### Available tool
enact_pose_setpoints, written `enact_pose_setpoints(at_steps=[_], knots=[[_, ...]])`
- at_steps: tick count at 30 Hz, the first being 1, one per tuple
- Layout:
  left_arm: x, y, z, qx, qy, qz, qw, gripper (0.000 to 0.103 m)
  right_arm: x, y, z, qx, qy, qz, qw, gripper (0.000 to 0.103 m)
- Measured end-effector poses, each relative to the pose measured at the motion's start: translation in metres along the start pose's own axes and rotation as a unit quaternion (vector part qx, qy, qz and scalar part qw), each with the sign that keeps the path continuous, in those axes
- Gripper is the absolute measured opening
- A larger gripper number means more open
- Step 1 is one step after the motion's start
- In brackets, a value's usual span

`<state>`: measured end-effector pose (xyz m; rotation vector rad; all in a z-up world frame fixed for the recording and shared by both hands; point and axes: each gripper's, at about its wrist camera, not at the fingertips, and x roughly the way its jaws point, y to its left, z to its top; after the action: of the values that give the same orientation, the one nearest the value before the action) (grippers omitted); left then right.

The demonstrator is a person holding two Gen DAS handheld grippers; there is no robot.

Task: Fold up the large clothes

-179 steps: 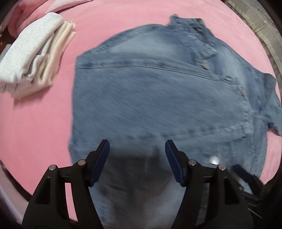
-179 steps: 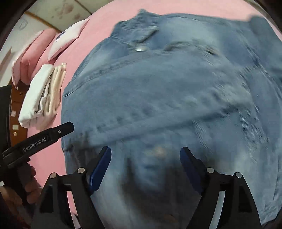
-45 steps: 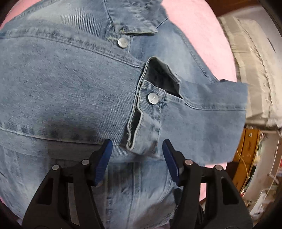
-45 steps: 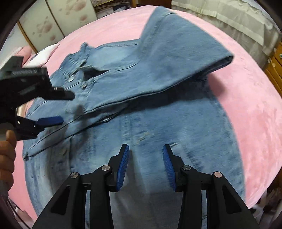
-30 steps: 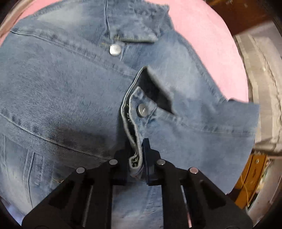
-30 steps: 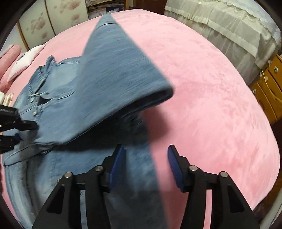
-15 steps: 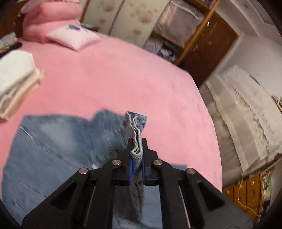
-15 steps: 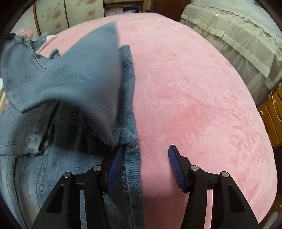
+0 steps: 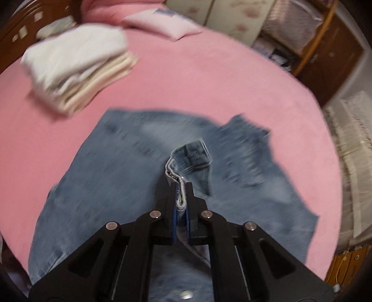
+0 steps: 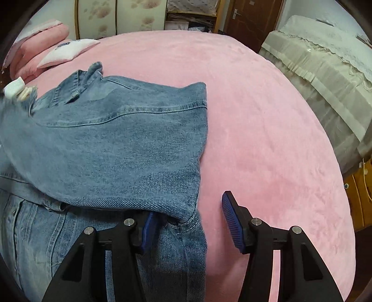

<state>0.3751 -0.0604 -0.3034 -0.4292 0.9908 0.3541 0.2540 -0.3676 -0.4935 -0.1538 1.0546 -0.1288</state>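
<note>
Left tool (image 9: pixel 181 197) clamped on denim jacket (image 10: pixel 121 144) edge; right tool (image 10: pixel 188 223) spread wide, empty, over pink bed (image 10: pixel 267 139). Ahead: folded clothes (image 9: pixel 76 67), pillow (image 10: pixel 69 52), wardrobe (image 10: pixel 121 16).

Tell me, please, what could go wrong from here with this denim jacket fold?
The left gripper pinches only a thin cuff edge of the denim jacket, so it may slip. The right gripper is open at the fold's corner, so the folded layer might shift on the pink bedspread.
</note>
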Motion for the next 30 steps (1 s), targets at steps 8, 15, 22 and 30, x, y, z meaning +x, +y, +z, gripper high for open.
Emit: enact_pose_setpoints(at_steps=[8, 15, 22, 30], knots=[[0.057, 0.041, -0.045, 0.06, 0.03, 0.093, 0.9934, 0.003, 0.026, -0.022, -0.003, -0.041, 0.049, 0.008, 0.998, 0.016], [0.066, 0.073, -0.034, 0.037, 0.043, 0.196, 0.9789, 0.003, 0.039, -0.068, 0.011, -0.012, 0.1, -0.007, 0.995, 0.016], [-0.004, 0.081, -0.021, 0.025, 0.035, 0.111, 0.9929, 0.003, 0.002, -0.137, 0.036, 0.077, 0.114, -0.005, 0.99, 0.016], [-0.014, 0.004, -0.055, 0.093, 0.103, -0.07, 0.9879, 0.003, -0.009, -0.185, 0.056, 0.085, 0.105, 0.202, 0.97, 0.013]])
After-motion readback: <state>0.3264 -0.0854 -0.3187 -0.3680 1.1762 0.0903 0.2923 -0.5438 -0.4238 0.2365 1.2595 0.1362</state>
